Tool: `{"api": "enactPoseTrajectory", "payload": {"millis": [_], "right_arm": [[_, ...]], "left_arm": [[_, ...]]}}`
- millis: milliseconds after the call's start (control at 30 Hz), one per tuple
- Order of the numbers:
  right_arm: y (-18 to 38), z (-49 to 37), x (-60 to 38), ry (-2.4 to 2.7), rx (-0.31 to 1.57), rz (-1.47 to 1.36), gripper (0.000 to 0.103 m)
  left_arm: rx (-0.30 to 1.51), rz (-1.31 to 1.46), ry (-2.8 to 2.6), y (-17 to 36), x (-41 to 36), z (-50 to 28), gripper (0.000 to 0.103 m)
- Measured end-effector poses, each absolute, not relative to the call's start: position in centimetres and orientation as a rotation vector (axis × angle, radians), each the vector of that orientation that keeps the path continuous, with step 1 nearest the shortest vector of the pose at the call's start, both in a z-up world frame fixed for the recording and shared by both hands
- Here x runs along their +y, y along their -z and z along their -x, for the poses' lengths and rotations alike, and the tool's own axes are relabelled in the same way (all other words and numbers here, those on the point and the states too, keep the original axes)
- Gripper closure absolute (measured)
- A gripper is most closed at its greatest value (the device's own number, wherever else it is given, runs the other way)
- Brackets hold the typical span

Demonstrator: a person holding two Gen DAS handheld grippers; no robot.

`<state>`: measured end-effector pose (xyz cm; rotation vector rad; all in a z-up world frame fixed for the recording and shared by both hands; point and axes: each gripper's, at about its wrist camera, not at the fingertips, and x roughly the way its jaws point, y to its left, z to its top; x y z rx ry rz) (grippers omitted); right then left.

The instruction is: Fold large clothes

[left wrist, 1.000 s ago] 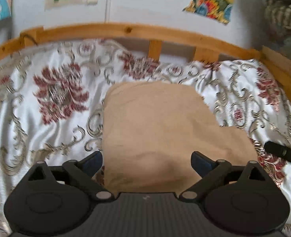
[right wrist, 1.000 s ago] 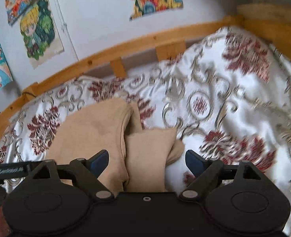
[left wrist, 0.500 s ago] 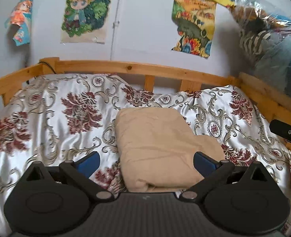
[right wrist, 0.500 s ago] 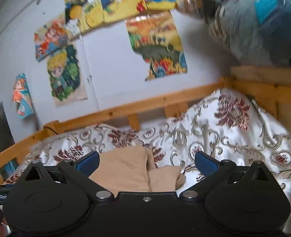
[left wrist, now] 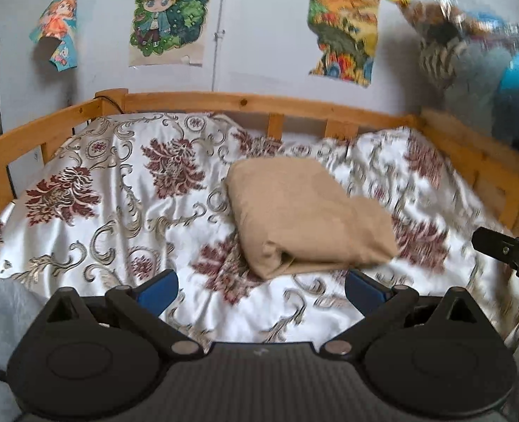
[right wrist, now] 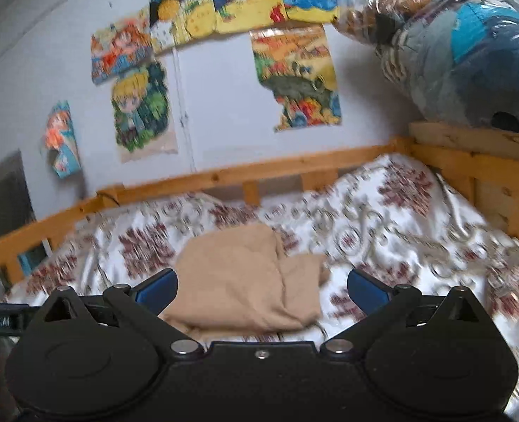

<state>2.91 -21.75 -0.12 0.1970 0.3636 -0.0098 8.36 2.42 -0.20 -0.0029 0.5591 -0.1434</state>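
I see a pine-framed bed [left wrist: 245, 100] filling both views, its rail running along a pale wall hung with cartoon posters [left wrist: 166, 17]. A white satin bedspread [left wrist: 94, 190] with dark red flowers and grey-gold scrolls covers the mattress and lies in loose wrinkles. On the shelf at the right end of the bed sits a clear plastic bag of bedding [right wrist: 463, 45], blue and grey inside.

Near the middle of the bedspread lies the tan garment [left wrist: 301, 211], folded into a thick, roughly rectangular bundle with its rolled edge facing the left camera. From the right wrist view [right wrist: 238, 281] a smaller flap sticks out on its right side; that picture is blurred, so I think it is a folded-in sleeve or corner but cannot say which.

My left gripper [left wrist: 261, 290] hangs over the bedspread just short of the bundle, its blue-padded fingers [left wrist: 157, 290] spread wide with nothing between them. My right gripper [right wrist: 263, 290] has its fingers [right wrist: 366, 290] equally far apart and empty, the near end of the garment showing in the gap, apart from both pads. A black part of the right gripper [left wrist: 509, 251] shows at the right edge of the left view.
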Motion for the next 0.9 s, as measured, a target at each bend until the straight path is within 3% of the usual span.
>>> {"api": "enactPoseTrajectory", "payload": {"millis": [900], "right_arm": [[2.1, -3.6, -21.2, 0.067, 0.504, -0.180, 0.001]], "left_arm": [[0.594, -0.020, 0.124, 0.8, 2.6, -8.8, 0.001]]}}
